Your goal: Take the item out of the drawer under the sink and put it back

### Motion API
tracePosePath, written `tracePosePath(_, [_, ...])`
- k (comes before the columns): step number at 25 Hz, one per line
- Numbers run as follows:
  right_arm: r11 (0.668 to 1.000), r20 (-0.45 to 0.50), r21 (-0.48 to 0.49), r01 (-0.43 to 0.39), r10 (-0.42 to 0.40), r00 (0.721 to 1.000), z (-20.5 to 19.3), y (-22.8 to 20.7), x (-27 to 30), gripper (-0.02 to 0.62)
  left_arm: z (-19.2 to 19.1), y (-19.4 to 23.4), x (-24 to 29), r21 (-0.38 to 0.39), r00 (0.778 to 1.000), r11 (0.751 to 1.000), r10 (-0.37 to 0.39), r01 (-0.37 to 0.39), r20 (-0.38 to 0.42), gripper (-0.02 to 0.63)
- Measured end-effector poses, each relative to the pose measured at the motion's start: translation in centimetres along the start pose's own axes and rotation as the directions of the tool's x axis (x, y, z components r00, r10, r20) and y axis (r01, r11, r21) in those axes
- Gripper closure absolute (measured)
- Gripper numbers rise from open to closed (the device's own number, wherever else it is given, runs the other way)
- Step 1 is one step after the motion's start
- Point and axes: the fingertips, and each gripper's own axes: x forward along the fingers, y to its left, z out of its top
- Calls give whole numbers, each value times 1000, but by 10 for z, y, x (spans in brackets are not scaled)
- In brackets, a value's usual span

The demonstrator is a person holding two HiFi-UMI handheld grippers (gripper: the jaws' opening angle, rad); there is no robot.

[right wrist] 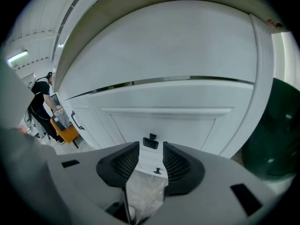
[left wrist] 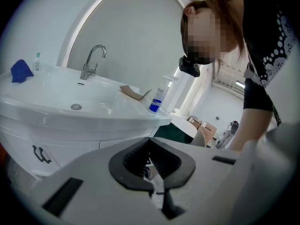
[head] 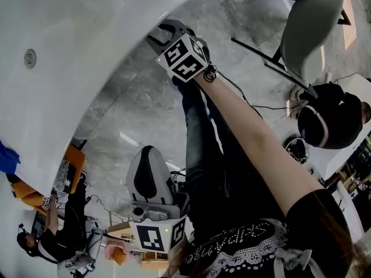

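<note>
Only in left gripper view: faucet

Bright, even indoor light fills all three views, and shadows stay soft. In the head view the white sink washes out almost to pure white, and the polished floor carries pale streaks of reflected light. Both gripper views bend hard at the edges, with black corners, so the cabinet front bows. In the left gripper view glare glints on the sink, and the near foreground is soft.
</note>
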Motion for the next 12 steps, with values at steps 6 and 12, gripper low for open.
tracePosePath(6, [999, -11, 20, -27, 27, 1000, 5, 7, 18, 448, -1, 1, 6, -13, 1000, 1000, -12, 12, 0, 603])
tracePosePath(12, [998, -18, 68, 0, 1, 1000, 6, 3, 28, 449, 0, 7, 4, -26, 1000, 1000, -2, 2, 2, 603])
